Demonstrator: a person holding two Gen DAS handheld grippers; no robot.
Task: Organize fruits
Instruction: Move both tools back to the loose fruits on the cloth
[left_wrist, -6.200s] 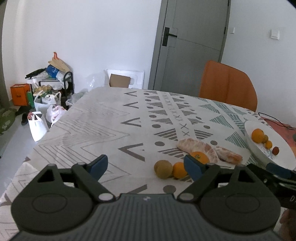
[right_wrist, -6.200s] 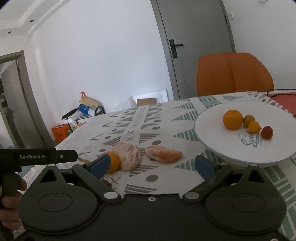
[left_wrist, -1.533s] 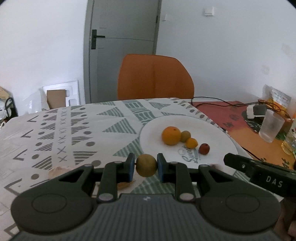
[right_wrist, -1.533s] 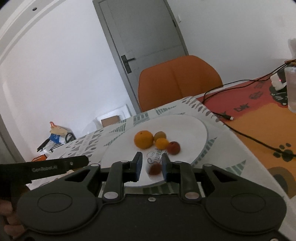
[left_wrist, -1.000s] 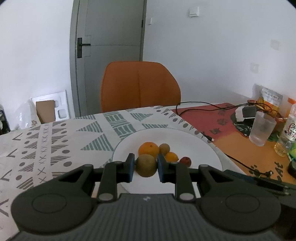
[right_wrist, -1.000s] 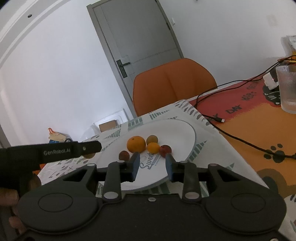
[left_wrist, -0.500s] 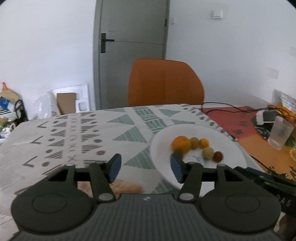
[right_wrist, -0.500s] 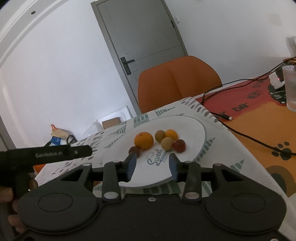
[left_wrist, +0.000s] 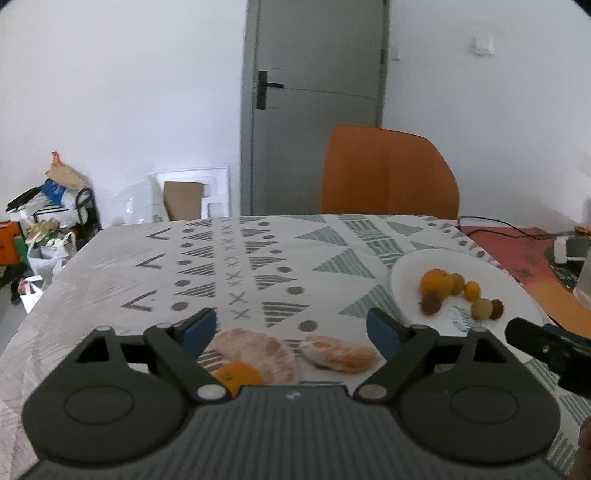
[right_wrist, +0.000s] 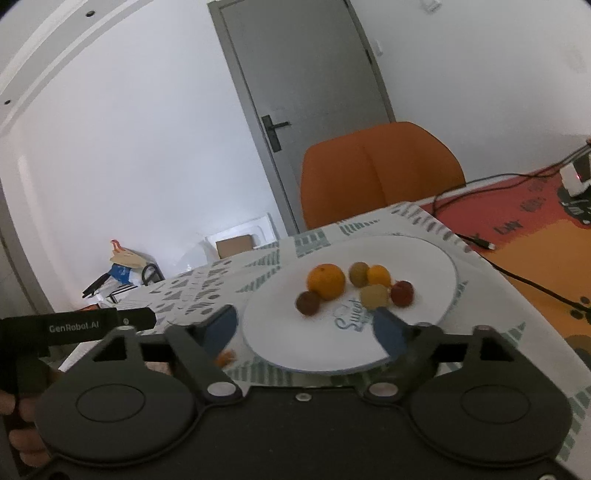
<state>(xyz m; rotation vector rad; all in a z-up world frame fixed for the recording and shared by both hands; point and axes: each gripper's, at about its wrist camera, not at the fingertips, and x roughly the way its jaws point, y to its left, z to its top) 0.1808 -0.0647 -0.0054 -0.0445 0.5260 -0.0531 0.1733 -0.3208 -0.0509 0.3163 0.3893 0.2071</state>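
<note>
At the far left of the left wrist view, bags and boxes (left_wrist: 44, 221) sit in a heap on the floor by the white wall. The table (left_wrist: 155, 266) has a white cloth with grey and green shapes on it.

The left tongs (left_wrist: 291, 328) are spread wide and hold nothing. They hang over the near part of the table. Right between their two blue tips lie the fruits that are not on the plate. A small orange (left_wrist: 236, 376) sits nearest, partly hidden by the tongs' black body. Touching it on the far side is a big peeled fruit piece (left_wrist: 255, 350), pale and flat. Just to the right of that lies a second peeled piece (left_wrist: 340, 354).

Far behind the table stand a grey door (left_wrist: 314, 107) and an orange chair (left_wrist: 388, 173).

To the right is the white plate (left_wrist: 406, 269), on the right side of the table. The fruits on it sit close together. There is a big orange (left_wrist: 436, 282), a dark brown fruit (left_wrist: 430, 304) near it, a greenish-brown fruit (left_wrist: 457, 283), a small orange fruit (left_wrist: 472, 290), a pale yellow fruit (left_wrist: 481, 308) and a red fruit (left_wrist: 496, 308).

The right tongs (right_wrist: 304, 330) are spread wide too and hold nothing. In the right wrist view they hang over the near edge of the plate (right_wrist: 432, 258), and the right blue tip is just in front of the pale yellow fruit (right_wrist: 373, 295). At the far right an orange and red mat (right_wrist: 546, 236) has a black cable (right_wrist: 535, 284) on it.
</note>
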